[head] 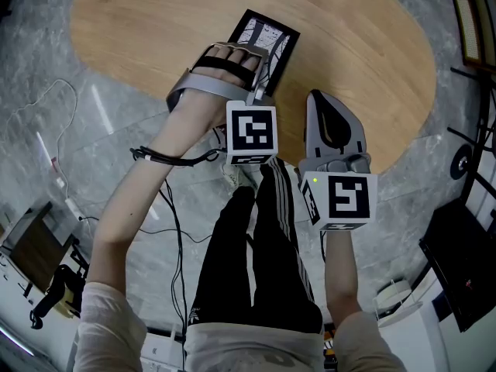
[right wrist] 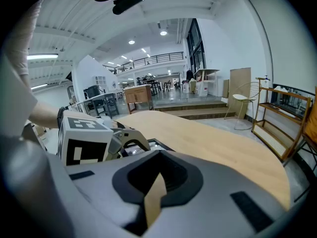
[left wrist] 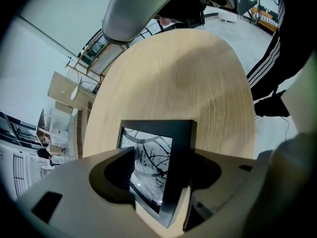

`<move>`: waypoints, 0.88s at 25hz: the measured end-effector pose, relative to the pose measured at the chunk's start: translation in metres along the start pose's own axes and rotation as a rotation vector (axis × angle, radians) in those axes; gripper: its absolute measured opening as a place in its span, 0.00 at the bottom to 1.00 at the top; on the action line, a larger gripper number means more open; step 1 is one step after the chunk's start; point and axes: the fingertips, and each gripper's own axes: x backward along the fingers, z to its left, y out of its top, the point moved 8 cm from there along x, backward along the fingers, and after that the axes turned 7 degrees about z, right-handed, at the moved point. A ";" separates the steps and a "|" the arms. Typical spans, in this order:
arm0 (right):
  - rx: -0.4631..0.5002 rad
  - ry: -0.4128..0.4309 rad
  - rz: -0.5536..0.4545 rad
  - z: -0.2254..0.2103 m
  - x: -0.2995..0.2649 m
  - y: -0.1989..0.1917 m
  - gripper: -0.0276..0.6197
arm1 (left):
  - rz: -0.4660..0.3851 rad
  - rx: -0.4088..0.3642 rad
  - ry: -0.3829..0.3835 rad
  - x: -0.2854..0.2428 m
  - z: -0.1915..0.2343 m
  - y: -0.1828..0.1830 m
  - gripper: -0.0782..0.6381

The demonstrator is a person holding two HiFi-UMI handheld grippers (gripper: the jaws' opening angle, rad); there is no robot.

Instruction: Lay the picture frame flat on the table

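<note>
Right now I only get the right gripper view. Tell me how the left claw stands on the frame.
Observer: The left claw is open. The frame sits between its jaws, unclamped.
Operator: Confirm the frame is down flat.
Observer: In the head view it appears to lie flat on the table, picture side up.
Operator: Give me its place on the table.
Observer: It is toward the person's side, inside the edge as far as the head view shows. Its near end is under the left claw.
</note>
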 end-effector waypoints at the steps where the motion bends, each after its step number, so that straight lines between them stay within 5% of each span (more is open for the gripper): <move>1: 0.002 0.004 0.003 0.001 -0.001 0.000 0.05 | 0.000 -0.004 -0.010 0.000 0.000 -0.001 0.47; 16: 0.016 0.039 0.033 0.005 -0.004 -0.002 0.05 | -0.022 -0.009 -0.047 0.001 -0.002 -0.001 0.49; 22: 0.025 0.048 0.046 0.008 -0.007 -0.004 0.05 | -0.061 0.060 -0.078 0.004 0.003 0.001 0.51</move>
